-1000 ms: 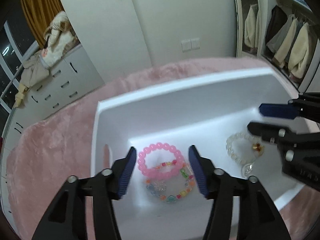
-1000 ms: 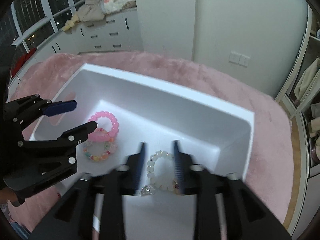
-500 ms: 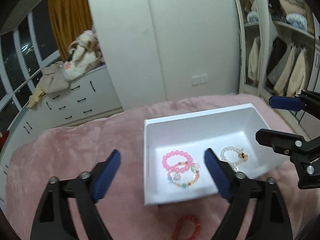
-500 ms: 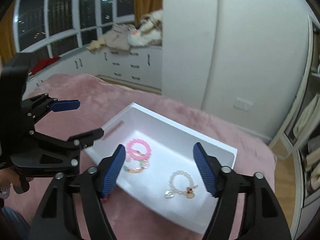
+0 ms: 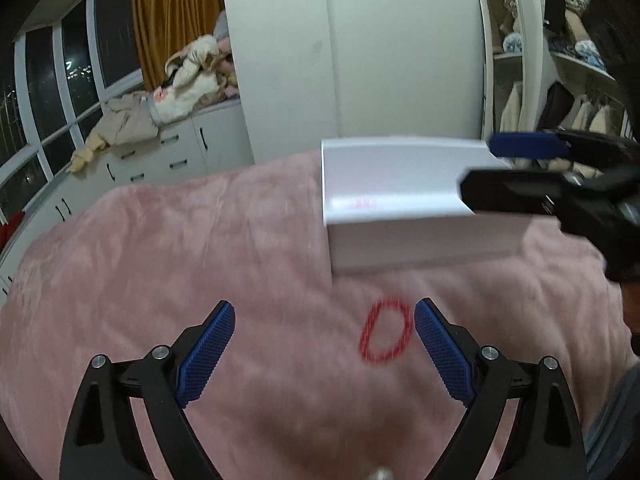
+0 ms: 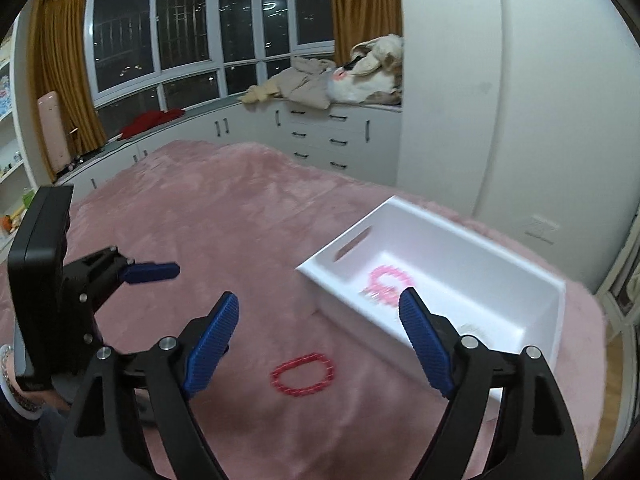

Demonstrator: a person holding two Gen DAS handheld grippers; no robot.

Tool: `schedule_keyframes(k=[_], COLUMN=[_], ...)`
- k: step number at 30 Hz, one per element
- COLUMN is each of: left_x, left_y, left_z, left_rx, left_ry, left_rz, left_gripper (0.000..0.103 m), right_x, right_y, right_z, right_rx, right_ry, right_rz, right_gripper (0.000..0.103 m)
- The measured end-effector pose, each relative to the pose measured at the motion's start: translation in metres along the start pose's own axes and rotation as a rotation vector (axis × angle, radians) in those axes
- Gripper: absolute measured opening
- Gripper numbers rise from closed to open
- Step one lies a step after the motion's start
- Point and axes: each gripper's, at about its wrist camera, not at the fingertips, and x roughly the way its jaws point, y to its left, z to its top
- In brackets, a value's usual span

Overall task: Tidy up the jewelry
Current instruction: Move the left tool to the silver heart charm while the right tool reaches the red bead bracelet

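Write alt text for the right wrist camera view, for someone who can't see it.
The open right gripper hovers above a red bead bracelet lying on a pink plush blanket. To its right sits a white box holding a pink bead bracelet; the left gripper, also open, reaches in from the left.

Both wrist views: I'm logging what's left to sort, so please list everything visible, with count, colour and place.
Red bracelet: one, red beads, on the blanket outside the box.
White box: one, open-topped, on the blanket right of the red bracelet.
Pink bracelet: one, pink beads, inside the box, with a blurred multicoloured piece beside it.
Blanket: one, pink and fluffy, covering the surface.
Drawers: white, under the windows, clothes piled on top.
Curtains: mustard, beside the windows.
Hanging clothes: several, pale, in the open wardrobe.
Left gripper: open, empty, over the blanket.
Right gripper: open, empty, above the red bracelet.
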Motion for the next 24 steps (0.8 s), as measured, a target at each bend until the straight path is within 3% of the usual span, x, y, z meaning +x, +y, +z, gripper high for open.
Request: schedule_keyframes(k=[2,7,12,16,20,22,24], left_x=[-0.001,0.002,0.012,0.016,0.024,0.028,0.032], left_y=[0.001,-0.001,-0.012,-0.019,-0.027,-0.030,-0.033], left_z=[-0.016,-0.045,-0.067,-0.084,-0.100,-0.107,-0.113], left_rx=[0.002,0.034,0.069,0.065,0.104,0.111,0.119], left_ry=[0.033,0.097,0.182,0.207,0.280,0.314,0.342], left_rz=[0.006,-0.068,-0.133,-0.178,-0.205,-0.223,-0.233], left_gripper=[0.093,0.093,0.093,0.093,0.093,0.091,0.080], right_x=[0.011,0.046,0.076,0.106,0.125,0.132,0.136], right_y=[0.005,0.012,0.011,0.004,-0.004,-0.004,-0.003], right_z=[-0.011,-0.038,-0.064,-0.082,-0.092,-0.095,-0.096], right_rx=[0.018,0.048,0.052,0.067,0.093,0.099,0.097], right_ry=[0.028,0.120,0.173,0.245,0.275,0.285,0.282], right_rz=[0.026,0.035,-0.018,-0.068,-0.111,-0.124,-0.148], right_gripper=[0.080,0.075,0.074,0.063,0.062,0.061,0.059])
